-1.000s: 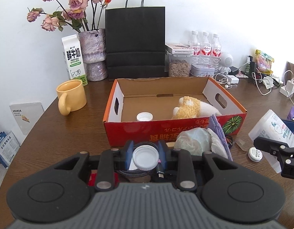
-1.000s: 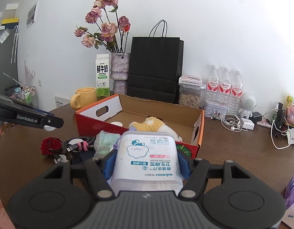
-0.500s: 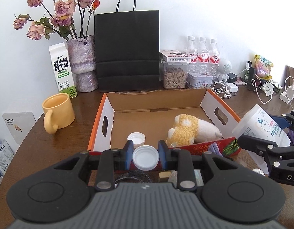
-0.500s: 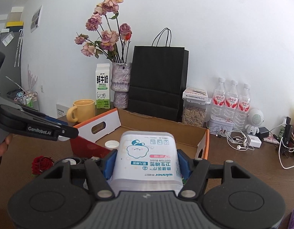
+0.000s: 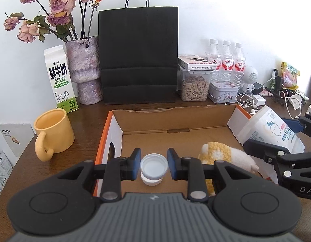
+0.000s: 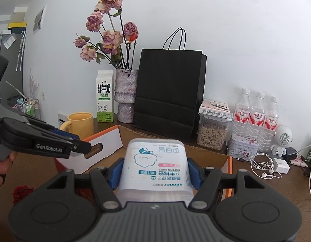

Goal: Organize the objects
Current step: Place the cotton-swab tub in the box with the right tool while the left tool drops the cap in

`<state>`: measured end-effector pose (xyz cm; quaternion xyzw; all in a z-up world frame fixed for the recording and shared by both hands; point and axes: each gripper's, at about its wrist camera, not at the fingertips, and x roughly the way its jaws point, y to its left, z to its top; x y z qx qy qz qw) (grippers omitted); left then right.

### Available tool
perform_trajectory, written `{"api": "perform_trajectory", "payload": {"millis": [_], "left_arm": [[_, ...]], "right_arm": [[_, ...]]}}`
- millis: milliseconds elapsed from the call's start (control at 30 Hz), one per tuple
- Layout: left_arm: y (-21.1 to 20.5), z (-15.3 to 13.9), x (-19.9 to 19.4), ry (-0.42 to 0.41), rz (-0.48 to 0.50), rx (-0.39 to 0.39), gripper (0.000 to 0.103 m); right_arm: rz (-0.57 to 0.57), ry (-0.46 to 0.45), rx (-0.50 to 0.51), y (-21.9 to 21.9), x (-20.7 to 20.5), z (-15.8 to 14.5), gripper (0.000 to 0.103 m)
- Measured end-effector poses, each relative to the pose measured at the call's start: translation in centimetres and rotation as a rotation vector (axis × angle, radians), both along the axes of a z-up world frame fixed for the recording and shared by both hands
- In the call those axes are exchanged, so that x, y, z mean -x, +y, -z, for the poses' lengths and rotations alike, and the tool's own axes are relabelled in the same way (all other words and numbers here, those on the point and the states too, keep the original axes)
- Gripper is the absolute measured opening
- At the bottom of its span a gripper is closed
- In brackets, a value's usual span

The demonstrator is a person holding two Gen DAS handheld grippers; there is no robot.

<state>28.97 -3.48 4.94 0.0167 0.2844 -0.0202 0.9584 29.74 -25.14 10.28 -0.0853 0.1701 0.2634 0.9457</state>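
Since the earlier frame both grippers have travelled forward from the table's near side and now hang over the open cardboard box (image 5: 175, 119). The left gripper (image 5: 153, 165) has its jaws narrowly set, clenched on a white bottle cap (image 5: 153, 164), blue pads pressing at its 3 and 9 o'clock; a second white cap (image 5: 151, 181) lies on the box floor directly beneath. The right gripper (image 6: 154, 170) has its jaws wide, grasping a cotton-bud tub (image 6: 155, 165), held over the box's right wall. A plush toy (image 5: 226, 155) rests inside the box, at 3 o'clock of the held cap.
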Motion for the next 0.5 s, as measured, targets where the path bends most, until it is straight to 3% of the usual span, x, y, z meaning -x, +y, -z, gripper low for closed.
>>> {"api": "perform_trajectory", "payload": {"millis": [500], "left_arm": [[0.4, 2.5, -6.4, 0.004, -0.027, 0.025, 0.029]], "right_arm": [[0.032, 0.063, 0.029, 0.7, -6.6, 2.3, 0.064]]}}
